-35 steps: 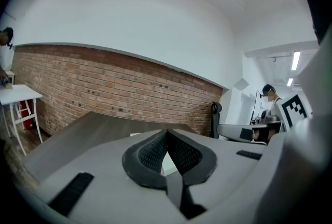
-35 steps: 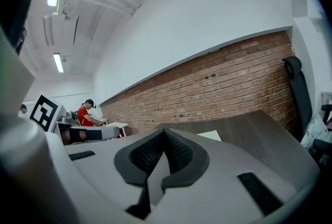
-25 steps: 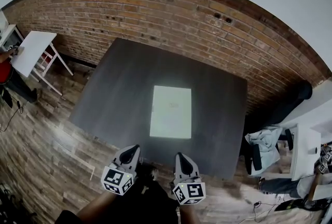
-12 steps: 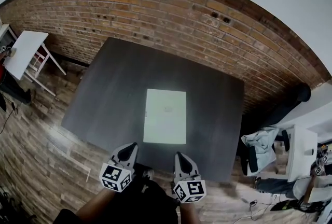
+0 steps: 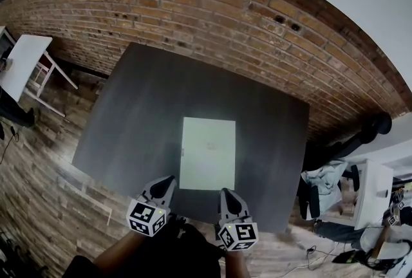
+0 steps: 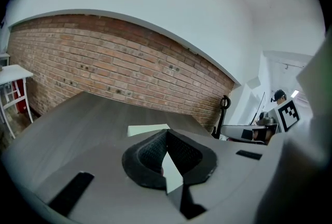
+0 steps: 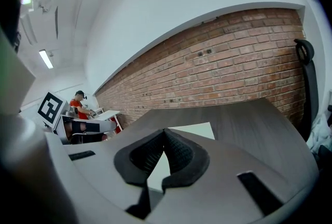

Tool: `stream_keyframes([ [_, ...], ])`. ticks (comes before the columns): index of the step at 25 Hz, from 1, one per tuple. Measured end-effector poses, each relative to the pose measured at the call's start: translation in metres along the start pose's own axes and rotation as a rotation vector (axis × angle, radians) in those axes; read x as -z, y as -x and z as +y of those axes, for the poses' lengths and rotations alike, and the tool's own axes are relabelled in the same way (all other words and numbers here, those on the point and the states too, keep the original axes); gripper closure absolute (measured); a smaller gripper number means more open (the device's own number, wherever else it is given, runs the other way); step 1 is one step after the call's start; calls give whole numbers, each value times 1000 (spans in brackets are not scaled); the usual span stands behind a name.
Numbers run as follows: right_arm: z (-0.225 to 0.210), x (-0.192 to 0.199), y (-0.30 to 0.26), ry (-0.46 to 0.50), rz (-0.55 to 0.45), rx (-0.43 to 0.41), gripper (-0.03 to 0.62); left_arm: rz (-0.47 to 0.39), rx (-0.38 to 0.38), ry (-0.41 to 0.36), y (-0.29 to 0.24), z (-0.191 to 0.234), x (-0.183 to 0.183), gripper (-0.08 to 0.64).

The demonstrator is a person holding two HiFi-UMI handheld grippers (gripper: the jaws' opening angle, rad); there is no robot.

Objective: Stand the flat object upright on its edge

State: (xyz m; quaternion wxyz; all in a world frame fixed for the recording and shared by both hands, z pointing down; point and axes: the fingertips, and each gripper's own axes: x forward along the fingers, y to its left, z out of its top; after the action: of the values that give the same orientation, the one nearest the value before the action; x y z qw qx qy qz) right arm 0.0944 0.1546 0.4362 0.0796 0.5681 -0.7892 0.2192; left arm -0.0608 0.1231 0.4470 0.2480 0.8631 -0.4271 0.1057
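Note:
A pale flat rectangular board (image 5: pixel 207 153) lies flat on the dark table (image 5: pixel 141 103), toward its near side. My left gripper (image 5: pixel 165 181) hovers at the table's near edge, left of the board's near corner, jaws shut with nothing between them. My right gripper (image 5: pixel 226 194) hangs just short of the board's near right corner, also shut and empty. In the left gripper view the board (image 6: pixel 148 129) shows beyond the closed jaws of the left gripper (image 6: pixel 166 132). In the right gripper view the board (image 7: pixel 196 130) lies ahead of the shut right gripper (image 7: pixel 165 132).
A brick wall (image 5: pixel 212 19) runs behind the table. A white side table (image 5: pixel 24 63) stands at the far left. At the right are a chair with clothes (image 5: pixel 325 183) and a white desk (image 5: pixel 367 196). Wooden floor (image 5: pixel 38 167) surrounds the table.
The head view has shifted, so table and board sit slightly lower and more centred. Both grippers keep their place at the near edge, still shut.

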Motion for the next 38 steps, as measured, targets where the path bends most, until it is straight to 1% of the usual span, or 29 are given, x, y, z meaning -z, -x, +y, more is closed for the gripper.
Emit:
stream_keyframes([
  [10, -17, 5, -66, -21, 78, 40, 569, 79, 45, 21, -58, 45, -4, 529],
  [21, -33, 16, -129, -37, 185, 68, 569, 138, 71, 82, -103, 91, -6, 529],
  [24, -37, 16, -136, -37, 212, 56, 569, 155, 66, 101, -110, 94, -4, 529],
  [28, -50, 17, -146, -26, 222, 47, 569, 173, 49, 107, -125, 93, 1, 529],
  [35, -68, 27, -167, -16, 263, -11, 568, 193, 1, 122, -147, 96, 18, 529],
  [38, -78, 29, -173, -12, 275, -31, 568, 206, -17, 149, -153, 99, 26, 528],
])
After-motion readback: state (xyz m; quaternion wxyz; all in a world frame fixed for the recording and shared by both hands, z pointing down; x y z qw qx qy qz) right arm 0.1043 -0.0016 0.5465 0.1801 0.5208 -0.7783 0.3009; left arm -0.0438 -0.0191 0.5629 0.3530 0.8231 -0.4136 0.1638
